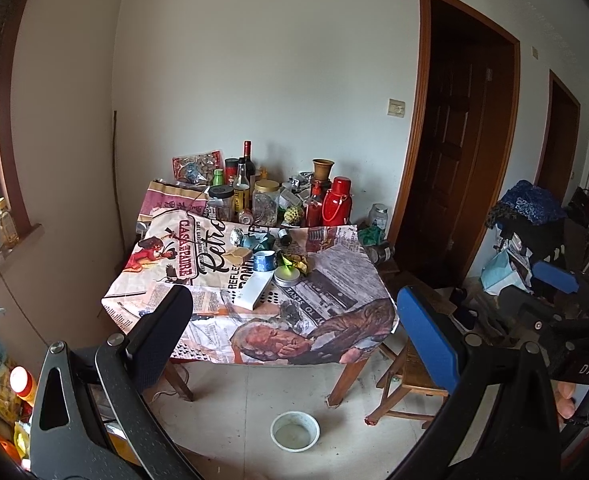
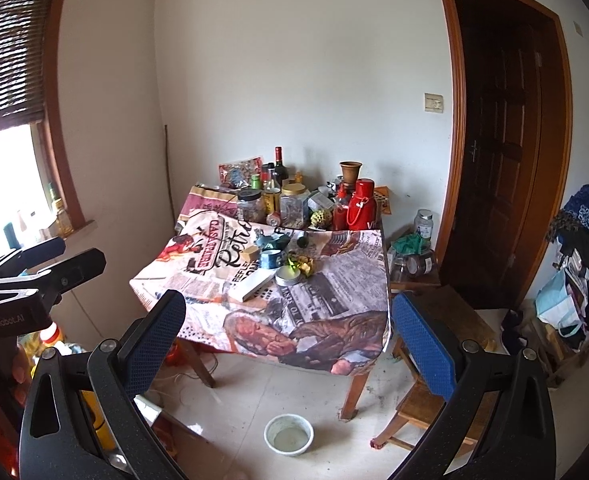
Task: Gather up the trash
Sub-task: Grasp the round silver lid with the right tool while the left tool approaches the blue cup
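My left gripper (image 1: 294,320) and right gripper (image 2: 288,320) have black linkage arms, silver pivot screws, dimpled blue pads (image 2: 424,350); housings read "DAS", "GenRobot.AI".

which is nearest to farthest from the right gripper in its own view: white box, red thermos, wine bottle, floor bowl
1. floor bowl, on the tiles just ahead of the right gripper
2. white box, near part of the table
3. red thermos, back right of the table
4. wine bottle, at the back by the wall

"Retro", "CASA" on tablecloth (image 1: 198,256)
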The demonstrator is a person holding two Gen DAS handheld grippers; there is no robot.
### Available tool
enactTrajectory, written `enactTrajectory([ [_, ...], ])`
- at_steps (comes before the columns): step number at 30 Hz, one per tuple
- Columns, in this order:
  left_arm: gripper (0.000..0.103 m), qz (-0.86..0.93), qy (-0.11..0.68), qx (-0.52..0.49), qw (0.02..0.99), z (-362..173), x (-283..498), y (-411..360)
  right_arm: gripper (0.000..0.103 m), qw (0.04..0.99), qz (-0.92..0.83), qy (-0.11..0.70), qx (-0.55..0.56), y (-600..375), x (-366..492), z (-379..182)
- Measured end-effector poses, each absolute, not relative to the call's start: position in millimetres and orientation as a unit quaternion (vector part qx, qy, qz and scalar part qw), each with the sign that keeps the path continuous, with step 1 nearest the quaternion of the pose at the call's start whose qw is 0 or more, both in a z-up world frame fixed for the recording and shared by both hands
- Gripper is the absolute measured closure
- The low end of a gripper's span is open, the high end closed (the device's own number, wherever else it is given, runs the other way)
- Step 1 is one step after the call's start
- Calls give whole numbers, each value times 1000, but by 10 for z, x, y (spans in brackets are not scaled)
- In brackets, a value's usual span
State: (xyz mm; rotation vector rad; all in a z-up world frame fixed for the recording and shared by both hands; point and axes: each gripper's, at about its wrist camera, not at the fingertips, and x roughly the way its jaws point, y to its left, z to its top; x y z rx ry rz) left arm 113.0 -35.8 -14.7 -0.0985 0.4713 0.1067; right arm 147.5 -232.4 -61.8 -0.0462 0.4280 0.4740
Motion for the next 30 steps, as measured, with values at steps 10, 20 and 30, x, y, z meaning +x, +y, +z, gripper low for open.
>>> enactTrajectory([
  [10, 0, 46, 257, -54, 964, -356, 2254, 283, 0, 952, 187, 238, -39, -1758, 2370, -729],
  [20, 0, 22, 274, -29, 961, -399, 3557, 1053, 0, 950, 145, 272, -45, -1055, 3340, -739],
  [30, 4, 36, 320, -68, 944, -770, 4316, 1480, 0, 905, 155, 393, -50, -672, 4210, -1458],
])
